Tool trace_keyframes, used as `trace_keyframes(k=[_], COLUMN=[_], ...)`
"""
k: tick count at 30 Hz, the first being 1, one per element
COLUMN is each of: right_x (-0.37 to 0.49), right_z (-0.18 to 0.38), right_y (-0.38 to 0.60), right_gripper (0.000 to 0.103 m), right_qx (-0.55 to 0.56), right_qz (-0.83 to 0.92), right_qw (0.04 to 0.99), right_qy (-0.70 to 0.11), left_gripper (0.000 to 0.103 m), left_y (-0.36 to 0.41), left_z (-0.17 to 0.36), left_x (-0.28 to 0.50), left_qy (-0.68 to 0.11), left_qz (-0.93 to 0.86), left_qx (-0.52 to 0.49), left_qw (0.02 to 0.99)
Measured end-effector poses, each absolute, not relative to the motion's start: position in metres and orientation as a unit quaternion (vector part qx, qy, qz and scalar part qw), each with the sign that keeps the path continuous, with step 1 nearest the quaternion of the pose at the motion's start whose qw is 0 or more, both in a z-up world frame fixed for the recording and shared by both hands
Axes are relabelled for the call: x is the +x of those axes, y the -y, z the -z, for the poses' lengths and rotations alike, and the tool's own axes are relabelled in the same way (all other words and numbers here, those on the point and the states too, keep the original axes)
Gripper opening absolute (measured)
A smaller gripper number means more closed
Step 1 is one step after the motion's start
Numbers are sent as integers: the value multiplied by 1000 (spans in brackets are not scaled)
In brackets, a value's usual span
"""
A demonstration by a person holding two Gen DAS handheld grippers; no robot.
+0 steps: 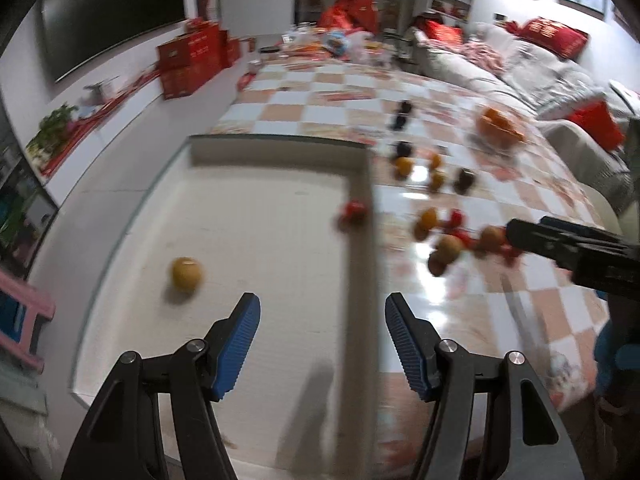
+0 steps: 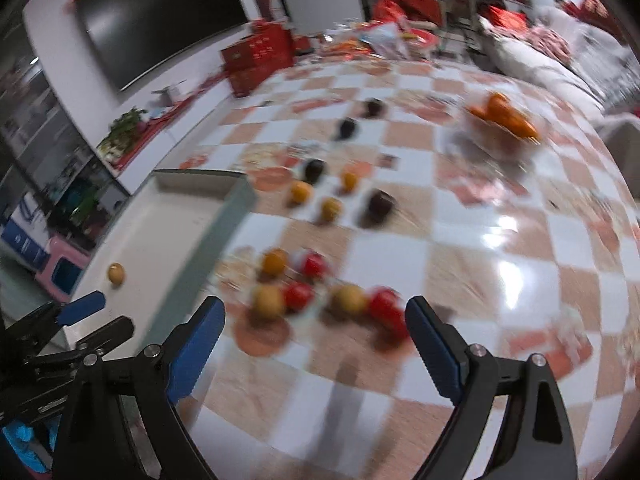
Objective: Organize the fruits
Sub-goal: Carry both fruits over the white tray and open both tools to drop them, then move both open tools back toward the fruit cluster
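A white tray sits at the table's left edge and holds one yellow fruit and one red fruit by its right wall. My left gripper is open and empty over the tray's near end. My right gripper is open and empty, just short of a cluster of yellow fruits and red fruits on the checked tablecloth. Further back lie more small orange fruits and dark fruits. The tray and its yellow fruit also show in the right wrist view.
A clear bowl of large oranges stands at the back right. Red boxes and bags crowd the table's far end. A sofa runs along the right. The right gripper's body reaches in from the right in the left wrist view.
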State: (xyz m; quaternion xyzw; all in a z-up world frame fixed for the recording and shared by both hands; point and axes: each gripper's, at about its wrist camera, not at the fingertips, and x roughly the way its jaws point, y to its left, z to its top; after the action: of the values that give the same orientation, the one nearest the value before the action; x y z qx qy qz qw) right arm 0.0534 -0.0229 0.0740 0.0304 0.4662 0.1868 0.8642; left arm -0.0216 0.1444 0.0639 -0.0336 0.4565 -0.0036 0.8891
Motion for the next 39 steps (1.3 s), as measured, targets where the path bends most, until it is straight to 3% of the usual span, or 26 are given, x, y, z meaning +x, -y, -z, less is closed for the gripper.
trace_keyframes(k=[1, 2, 3, 4, 14, 39], right_x=[52, 50, 48, 47, 37, 49], right_z=[-71, -70, -67, -65, -52, -29], right_y=[33, 39, 48, 57, 101, 67], right_gripper=[93, 93, 93, 93, 93, 93], right_qx=[34, 36, 41, 47, 50, -45], right_qz=[-177, -173, -167, -160, -117, -152], right_qw=[866, 866, 866, 867, 869, 867], right_qy=[-467, -468, -469, -470, -479, -473], left_gripper=[67, 78, 97, 99, 99, 99], left_y=[-138, -129, -120, -110, -34, -38], left_z=[-65, -65, -67, -70, -57, -26], left_x=[-22, -23, -24, -28, -33, 1], left_qy=[-456, -456, -454, -444, -439, -434], left_qz=[10, 21, 29, 35, 91, 39], left_qx=[-33, -31, -31, -31, 21, 45], left_qw=[889, 889, 890, 895, 894, 899])
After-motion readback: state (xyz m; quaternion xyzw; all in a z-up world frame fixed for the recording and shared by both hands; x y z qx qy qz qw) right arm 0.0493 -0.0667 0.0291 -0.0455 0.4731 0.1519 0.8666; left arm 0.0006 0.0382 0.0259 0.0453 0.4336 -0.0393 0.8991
